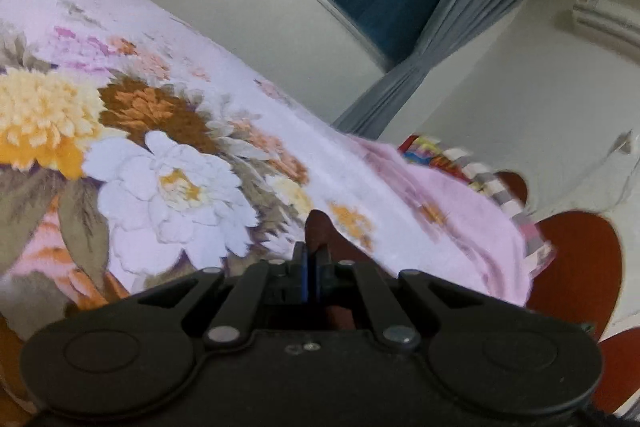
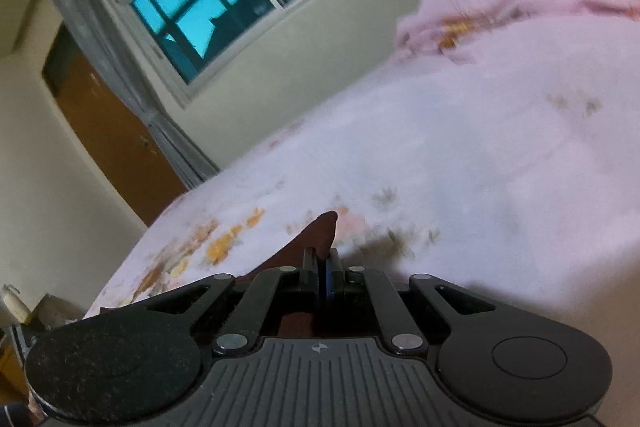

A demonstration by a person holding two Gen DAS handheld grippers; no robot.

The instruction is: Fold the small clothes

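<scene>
Both tongs are pressed together, each pinching a bit of the same dark maroon cloth: the left tongs (image 1: 312,259) hold a corner that pokes up past the tips, and the right tongs (image 2: 326,263) grip another edge, with cloth (image 2: 308,233) trailing off to their left. The garment seems lifted above the bed (image 1: 168,75), which is covered by a floral blanket; most of the cloth is hidden under the tongs, so its shape cannot be told. To do this step well, I would keep both grips firm and level, hold the edge taut between them without stretching, then lower it flat onto the bed so the corners meet squarely before letting go.
</scene>
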